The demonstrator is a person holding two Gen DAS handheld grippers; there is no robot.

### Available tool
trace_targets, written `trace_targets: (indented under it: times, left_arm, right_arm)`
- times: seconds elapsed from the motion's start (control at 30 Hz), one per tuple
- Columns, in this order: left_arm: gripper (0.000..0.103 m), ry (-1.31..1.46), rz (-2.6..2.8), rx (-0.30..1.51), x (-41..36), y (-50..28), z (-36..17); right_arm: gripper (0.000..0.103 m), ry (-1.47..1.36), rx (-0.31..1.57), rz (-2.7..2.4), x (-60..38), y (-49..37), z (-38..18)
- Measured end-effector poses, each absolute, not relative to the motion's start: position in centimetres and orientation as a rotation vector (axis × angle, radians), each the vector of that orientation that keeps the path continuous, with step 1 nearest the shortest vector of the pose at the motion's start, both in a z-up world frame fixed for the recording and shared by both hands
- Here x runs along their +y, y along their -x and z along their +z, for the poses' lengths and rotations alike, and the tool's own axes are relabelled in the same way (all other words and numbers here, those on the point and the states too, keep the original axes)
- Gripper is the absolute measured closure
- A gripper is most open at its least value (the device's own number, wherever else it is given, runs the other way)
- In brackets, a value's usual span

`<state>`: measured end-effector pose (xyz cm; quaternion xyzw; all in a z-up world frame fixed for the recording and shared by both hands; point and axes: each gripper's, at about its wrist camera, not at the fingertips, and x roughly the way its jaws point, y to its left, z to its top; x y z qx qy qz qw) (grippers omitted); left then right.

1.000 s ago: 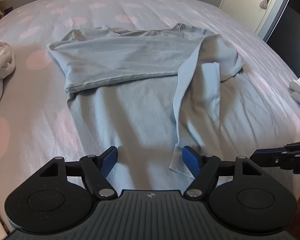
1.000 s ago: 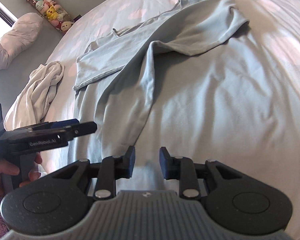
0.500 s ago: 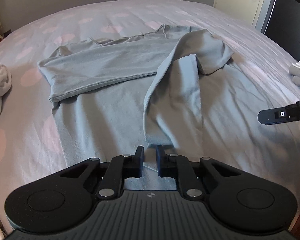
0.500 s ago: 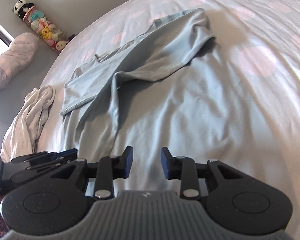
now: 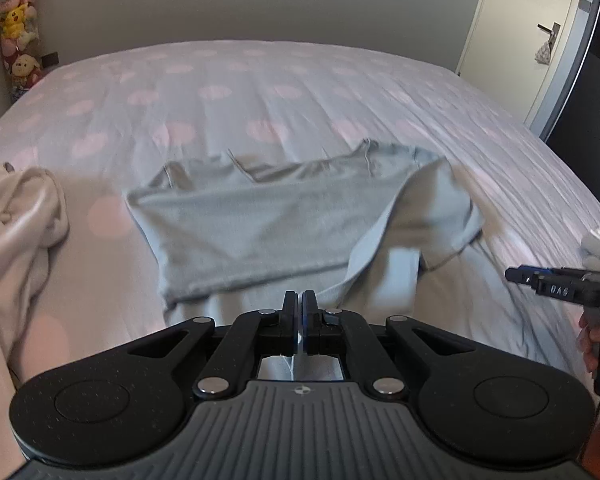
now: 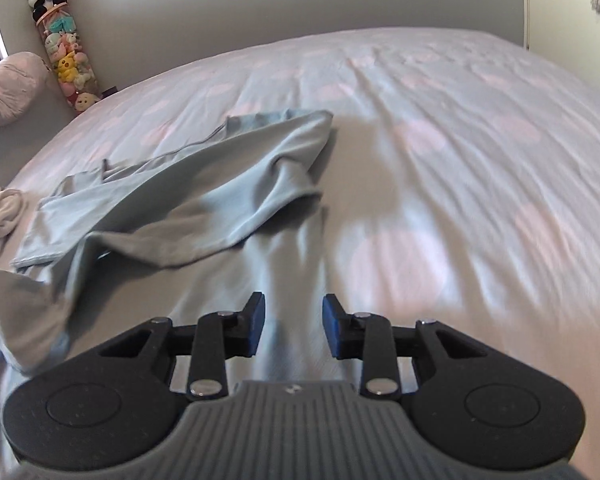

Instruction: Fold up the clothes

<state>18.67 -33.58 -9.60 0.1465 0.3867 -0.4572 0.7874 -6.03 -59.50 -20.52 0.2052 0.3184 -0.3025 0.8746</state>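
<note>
Your left gripper (image 5: pixel 299 312) has clamped tight on the blue shirt's (image 5: pixel 260 220) near hem and lifted it.
Your right gripper (image 6: pixel 294 322) hangs parted, empty, over that shirt on the dotted bed (image 5: pixel 300 92); beyond, sleeves lie folded across.

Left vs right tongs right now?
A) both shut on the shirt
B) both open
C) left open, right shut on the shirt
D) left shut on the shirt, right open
D: the left tongs are pinched together with the shirt fabric between the pads, while the right tongs show a clear gap and hold nothing.
</note>
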Motion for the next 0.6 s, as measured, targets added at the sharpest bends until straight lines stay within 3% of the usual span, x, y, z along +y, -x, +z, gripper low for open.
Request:
trace_targets:
  times: [0.37,0.6]
  left_arm:
    - [0.103,-0.371,-1.085,0.733,-43.0,-21.7,2.5]
    - [0.103,-0.403,-1.186,0.637,-50.4,-18.7,10.1]
  right_arm:
    - [0.074,-0.326,0.584,-0.600,-65.2,2.4,-23.1]
    - [0.074,-0.295,0.533,-0.542,-65.3,2.2,-22.8]
